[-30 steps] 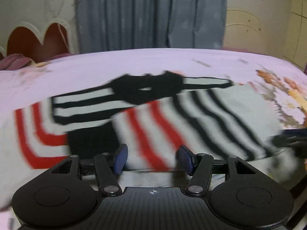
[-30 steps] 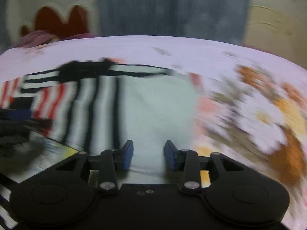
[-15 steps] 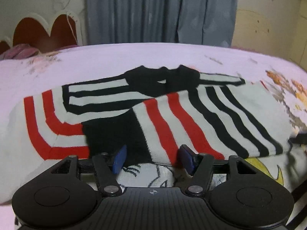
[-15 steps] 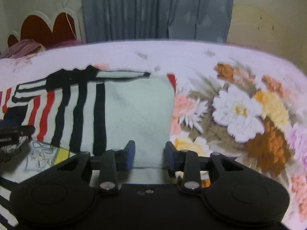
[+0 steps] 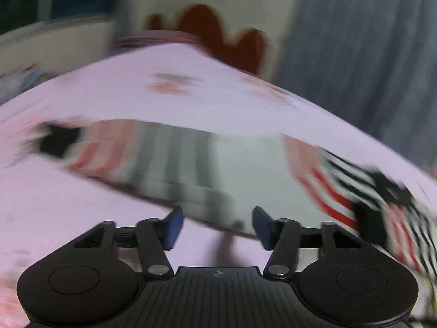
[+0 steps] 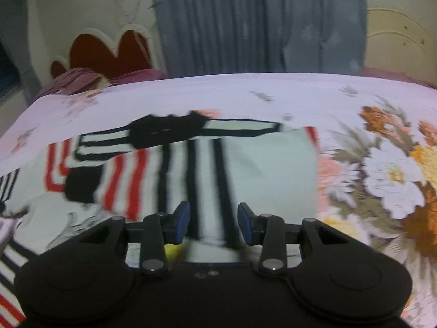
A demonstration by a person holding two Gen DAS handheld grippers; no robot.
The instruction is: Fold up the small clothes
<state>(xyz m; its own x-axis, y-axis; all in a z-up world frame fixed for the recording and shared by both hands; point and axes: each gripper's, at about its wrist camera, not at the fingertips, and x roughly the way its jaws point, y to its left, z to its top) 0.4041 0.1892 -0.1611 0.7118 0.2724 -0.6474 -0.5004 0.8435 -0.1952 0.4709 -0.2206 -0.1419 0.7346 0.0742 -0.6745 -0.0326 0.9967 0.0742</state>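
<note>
We saw the sweater (image 6: 245,169) lying flat on the bed (image 6: 245,93), pale with black and red stripes, a sleeve folded across its top. Our left hand-held gripper (image 5: 215,227) was closing, nothing gripped; our right hand-held gripper (image 6: 213,222) was opening, its pads flanking the hem.

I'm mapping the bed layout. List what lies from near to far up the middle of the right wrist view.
Right tool → striped sweater → bare pink bedsheet → grey curtain.
</note>
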